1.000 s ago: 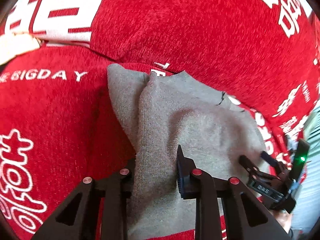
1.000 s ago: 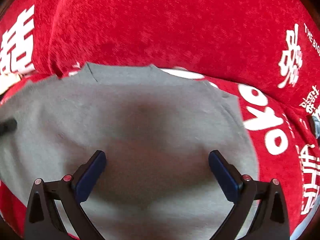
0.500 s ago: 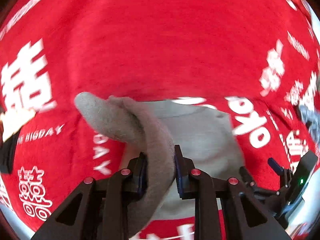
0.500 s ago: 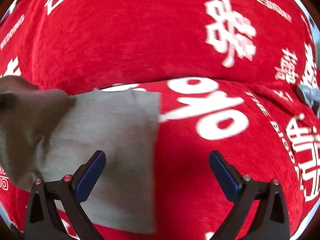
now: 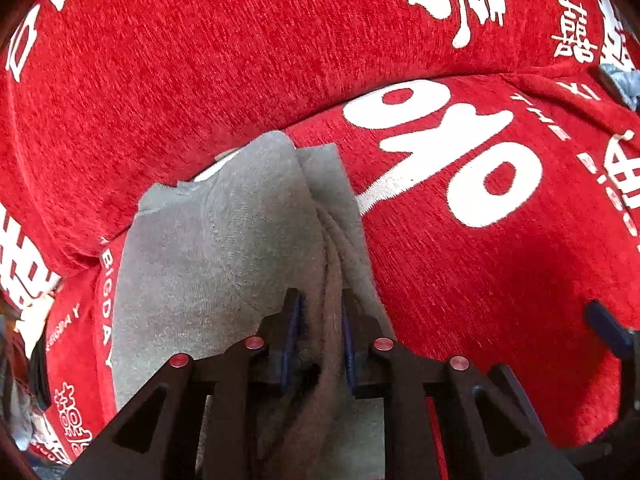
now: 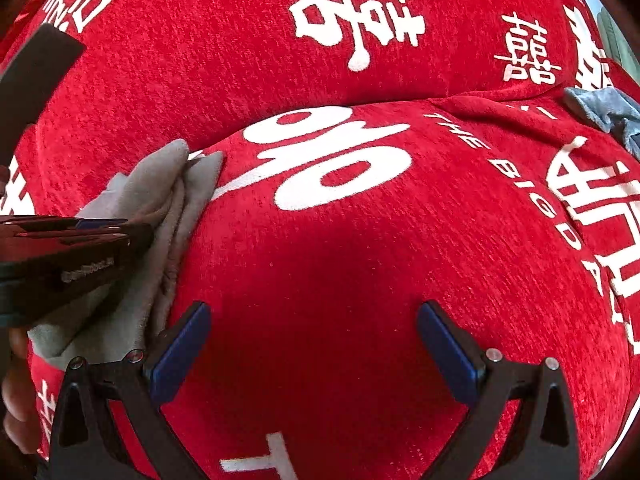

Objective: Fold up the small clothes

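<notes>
A small grey knit garment (image 5: 224, 240) lies folded over itself on the red sofa seat (image 5: 460, 280). My left gripper (image 5: 318, 300) is shut on a bunched fold of the garment near its right edge. In the right wrist view the garment (image 6: 132, 216) sits at the left, with the left gripper (image 6: 124, 230) clamped on it. My right gripper (image 6: 312, 320) is open and empty over bare red fabric, just right of the garment.
The red sofa backrest (image 6: 240, 52) with white printed characters rises behind the seat. A blue-grey cloth (image 6: 604, 114) lies at the far right of the seat; it also shows in the left wrist view (image 5: 618, 80).
My left gripper has carried the grey fold over to the right, doubling the garment. My right gripper has moved right, off the garment, and stays open.
</notes>
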